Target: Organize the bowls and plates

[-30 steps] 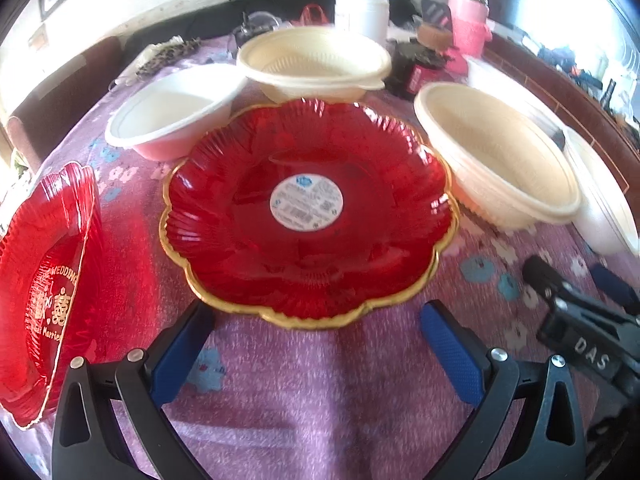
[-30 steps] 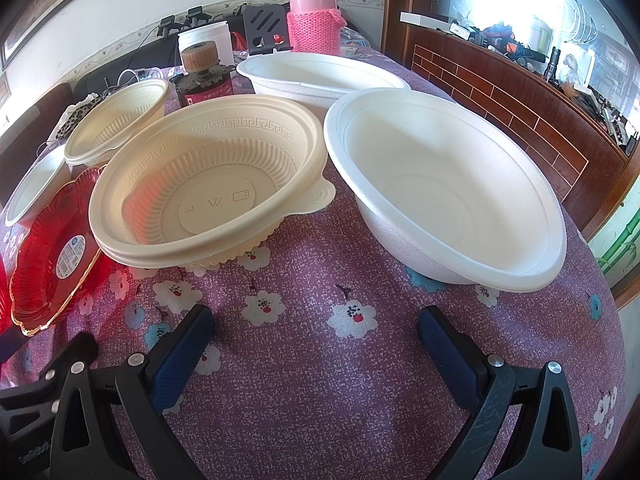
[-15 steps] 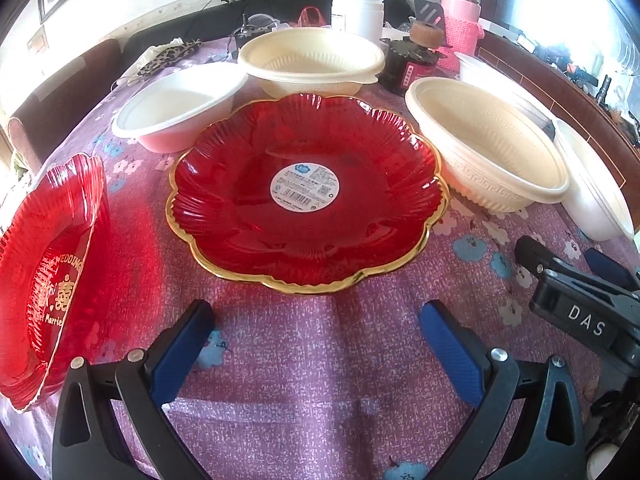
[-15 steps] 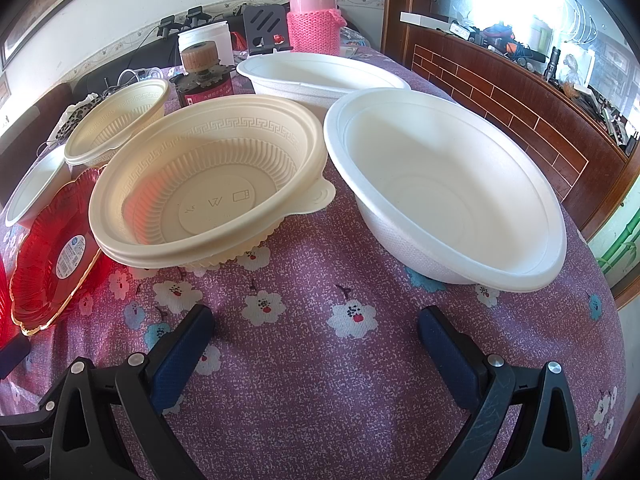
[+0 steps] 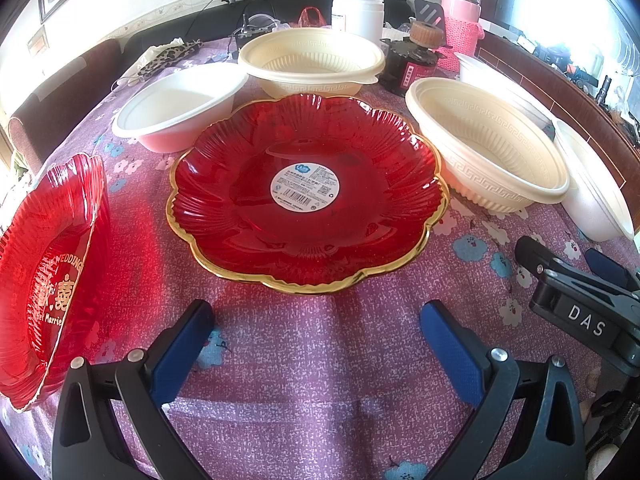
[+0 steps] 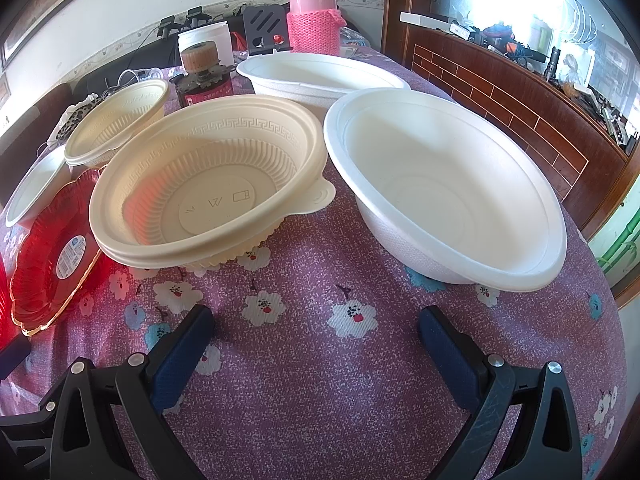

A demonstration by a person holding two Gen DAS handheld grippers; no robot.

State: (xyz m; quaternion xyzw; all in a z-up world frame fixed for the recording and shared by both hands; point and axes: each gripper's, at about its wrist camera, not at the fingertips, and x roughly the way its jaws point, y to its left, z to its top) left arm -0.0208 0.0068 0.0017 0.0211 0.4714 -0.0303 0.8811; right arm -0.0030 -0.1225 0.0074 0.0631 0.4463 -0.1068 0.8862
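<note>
Since the frame a second ago, our left gripper (image 5: 316, 340) has drawn back from the red scalloped plate (image 5: 308, 196), which now sits farther ahead of its fingers, with more purple cloth between; our right gripper (image 6: 316, 344) has not shifted at all.

We see both claws released, blue pads spread wide over the flowered tablecloth (image 6: 312, 380) and gripping nothing.

From the left wrist view, the gold-rimmed red plate lies flat ahead of us, holding only a round white barcode sticker (image 5: 306, 186) at its centre. A second red plate (image 5: 48, 312), printed with gold wedding lettering, stands tilted at the left edge. Behind the flat plate sit a white foam bowl (image 5: 180, 108) on the left and a cream ribbed bowl (image 5: 312, 60) behind the plate, both empty as far as we can see.

From the right wrist view, a cream bowl (image 6: 208, 184) with a key-pattern rim sits ahead on the left; two rims show at its edge, so it appears nested in another of its kind. Its inside is empty, and its small tab reaches toward a big white foam bowl (image 6: 444, 188), also empty, just beside it on the right. Another white foam bowl (image 6: 320, 80) stands behind these two; we cannot see all of its inside.

At the far end we make out a pink flask (image 6: 314, 20) in a knitted sleeve, a white tub (image 6: 206, 46) and a dark jar (image 6: 206, 84) with a cork-like top.
</note>
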